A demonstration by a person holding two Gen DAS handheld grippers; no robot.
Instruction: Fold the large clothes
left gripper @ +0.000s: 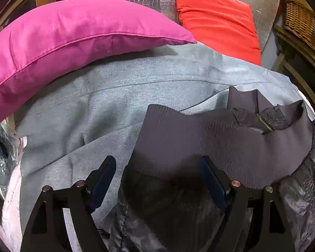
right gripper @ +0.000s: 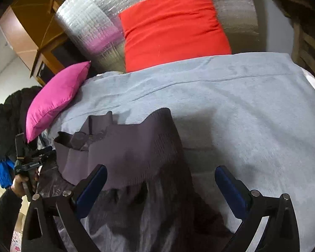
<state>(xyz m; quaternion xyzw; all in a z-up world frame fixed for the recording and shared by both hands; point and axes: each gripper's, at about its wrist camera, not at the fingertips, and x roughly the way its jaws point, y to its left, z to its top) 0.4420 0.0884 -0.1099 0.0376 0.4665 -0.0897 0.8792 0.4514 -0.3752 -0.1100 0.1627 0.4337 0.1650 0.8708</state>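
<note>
Both claws hang spread over the jacket on the bed: left claw and right claw straddle its ribbed hem, gripping nothing

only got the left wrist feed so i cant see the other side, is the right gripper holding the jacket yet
Observer: No. The right gripper is open, its fingers either side of the corner of the jacket's ribbed hem, not pinching it.
Operator: room to spread it on that side
Observer: Yes, the grey blanket right of the jacket lies bare up to the red cushion.
Operator: can you see my left gripper from there
Observer: Yes, at the picture's left edge a hand holds its handle, beside the hem's other end.
</note>
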